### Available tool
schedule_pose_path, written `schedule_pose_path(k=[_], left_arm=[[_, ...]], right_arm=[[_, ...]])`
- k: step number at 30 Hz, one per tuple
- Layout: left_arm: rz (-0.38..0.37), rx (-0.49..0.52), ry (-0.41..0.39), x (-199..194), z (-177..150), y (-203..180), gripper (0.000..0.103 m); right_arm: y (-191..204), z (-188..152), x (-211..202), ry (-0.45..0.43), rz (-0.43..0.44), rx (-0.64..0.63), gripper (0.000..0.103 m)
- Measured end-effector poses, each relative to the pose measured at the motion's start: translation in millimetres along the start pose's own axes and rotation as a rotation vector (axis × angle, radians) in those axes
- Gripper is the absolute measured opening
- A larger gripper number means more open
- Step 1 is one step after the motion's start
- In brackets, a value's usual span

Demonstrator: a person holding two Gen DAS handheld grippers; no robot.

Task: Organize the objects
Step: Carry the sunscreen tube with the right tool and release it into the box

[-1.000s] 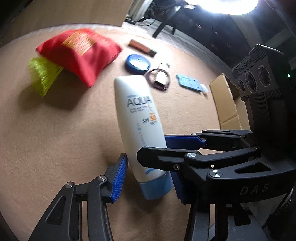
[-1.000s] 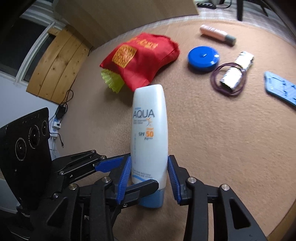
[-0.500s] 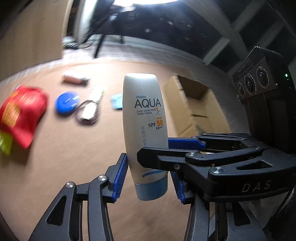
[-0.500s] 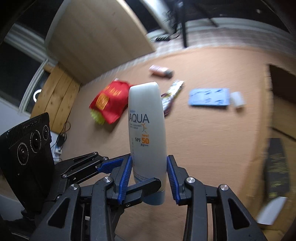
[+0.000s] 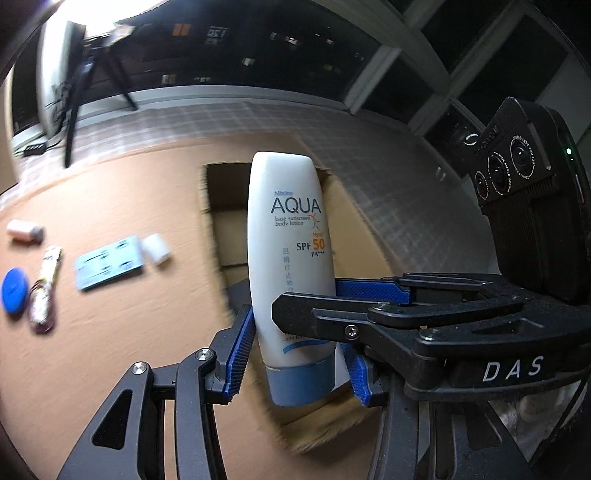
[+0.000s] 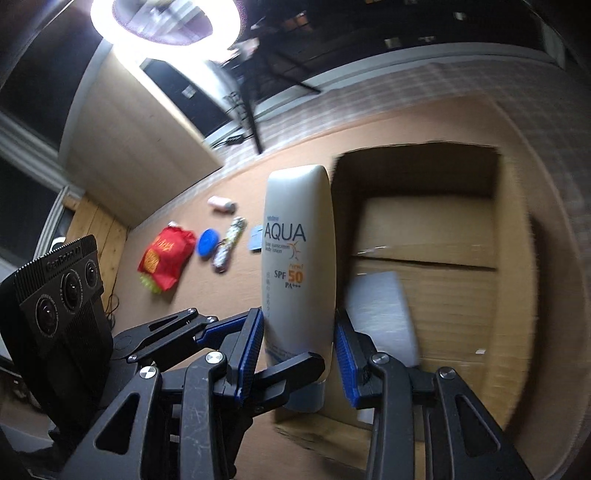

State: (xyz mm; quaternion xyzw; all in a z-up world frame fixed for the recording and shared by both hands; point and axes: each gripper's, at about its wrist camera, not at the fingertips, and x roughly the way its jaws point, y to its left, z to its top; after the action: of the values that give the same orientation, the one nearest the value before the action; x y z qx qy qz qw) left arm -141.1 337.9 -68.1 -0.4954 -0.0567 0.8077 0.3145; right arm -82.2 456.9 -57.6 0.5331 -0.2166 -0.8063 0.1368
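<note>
A white AQUA sunscreen bottle (image 5: 288, 251) with a blue cap stands cap-down, gripped near its lower end by both grippers. My left gripper (image 5: 295, 354) is shut on it; the right gripper's fingers (image 5: 373, 290) cross in front. In the right wrist view the bottle (image 6: 299, 258) sits between my right gripper's (image 6: 297, 354) blue pads, held at the near edge of an open cardboard box (image 6: 443, 258). A white object (image 6: 380, 314) lies inside the box.
On the brown mat lie a red pouch (image 6: 166, 254), a blue round tin (image 6: 207, 242), a foil-wrapped item with a cord (image 6: 229, 243), a light blue card (image 5: 109, 264), a white block (image 5: 157, 249) and a pink tube (image 5: 24, 230). A ring light (image 6: 166, 26) glares above.
Both grippers carried the bottle up and to the right, from over the mat to the edge of the cardboard box. The loose items now lie far to the left.
</note>
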Motion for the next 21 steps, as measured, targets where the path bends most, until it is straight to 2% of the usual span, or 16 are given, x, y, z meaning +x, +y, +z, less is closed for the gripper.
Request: schedule_pose_path(k=[7,14,16,18,21], left_arm=[[-0.016,-0.005,0.038,41,12,-21,0.049],[-0.009,-0.003,0.063,59,16,-26,0.049],[0.003,0.000,0.070,59,16,-27,0.050],[0.015,0.014,0.070,55,14,-28,0.052],[0.026,0.024,0.060,47,13,-24,0.056]], right_arm=[[-43,3,-4,0.007,-0.019,0.046,0.035],[-58,1,-3,0.018,-0.027,0.053,0.036],[-56,1,-7,-0.001,-0.058,0.036,0.050],[-53,1,-11,-0.029,-0.104,0.019,0.058],[-51,1,-16,-0.057,-0.124,0.020,0.059]])
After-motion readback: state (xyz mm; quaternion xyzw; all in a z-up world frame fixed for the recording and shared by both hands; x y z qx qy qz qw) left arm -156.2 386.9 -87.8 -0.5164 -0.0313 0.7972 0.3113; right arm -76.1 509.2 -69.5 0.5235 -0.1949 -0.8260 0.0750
